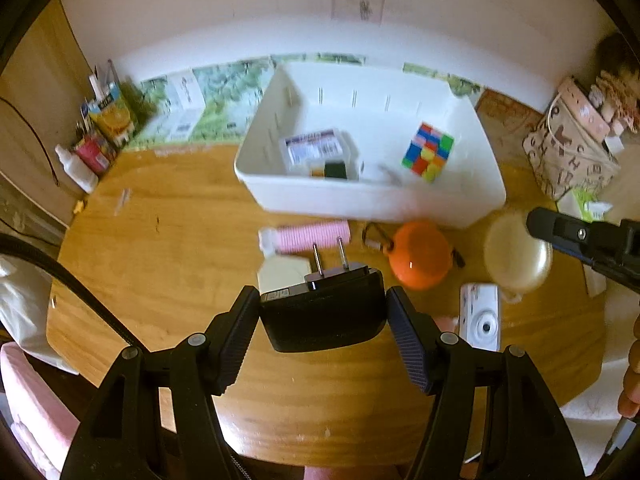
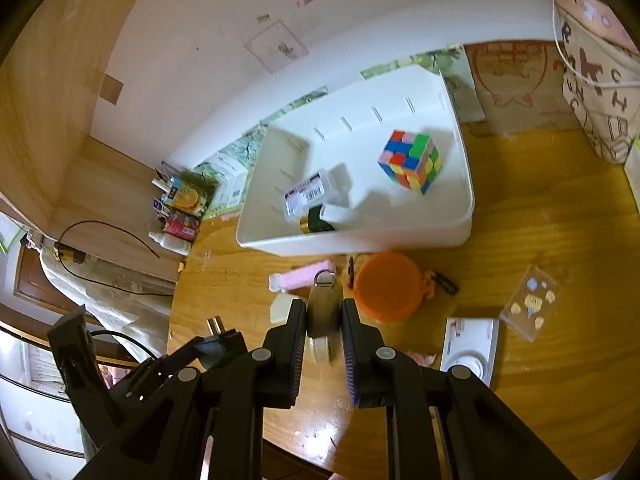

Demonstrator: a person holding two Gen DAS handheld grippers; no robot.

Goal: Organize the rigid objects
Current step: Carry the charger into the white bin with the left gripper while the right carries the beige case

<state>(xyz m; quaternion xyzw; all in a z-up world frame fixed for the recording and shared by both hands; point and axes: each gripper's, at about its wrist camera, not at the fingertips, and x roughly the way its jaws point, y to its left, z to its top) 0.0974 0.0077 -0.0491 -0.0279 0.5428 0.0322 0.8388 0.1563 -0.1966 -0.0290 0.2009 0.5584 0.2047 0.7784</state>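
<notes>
**Both grippers loaded above the table**

Wooden tabletop (image 1: pixel 168 264) spreads under both my grippers, with a white wall behind it carrying a few stickers and a strip of green printed paper along its foot.

My left gripper (image 1: pixel 324 308) is clamped on a black plug adapter (image 1: pixel 324 312); both pads press its sides, and its two metal prongs point away from me toward the white bin (image 1: pixel 360 204). In my right wrist view that same adapter (image 2: pixel 220 344) shows low and to the left of my right gripper.

My right gripper (image 2: pixel 324 320) is closed tight on a round, flat, cream-coloured case (image 2: pixel 322 312), held edge-on, its metal ring sticking out past my fingertips. From the left wrist view this case (image 1: pixel 516 256) hangs off to the right, at the tip of the other gripper.

Ahead of both grippers, the bin holds a colour cube (image 2: pixel 412 160) on its right side and a small labelled clear box (image 2: pixel 308 196) on its left, with a dark green item beside that.

Between me and the bin lie a pink ribbed roller (image 1: pixel 312 236), an orange round pouch (image 2: pixel 386 286) and a pale block (image 1: pixel 282 274). Right of my right gripper sit a white camera (image 2: pixel 470 346) and a clear sticker case (image 2: pixel 530 306).
</notes>
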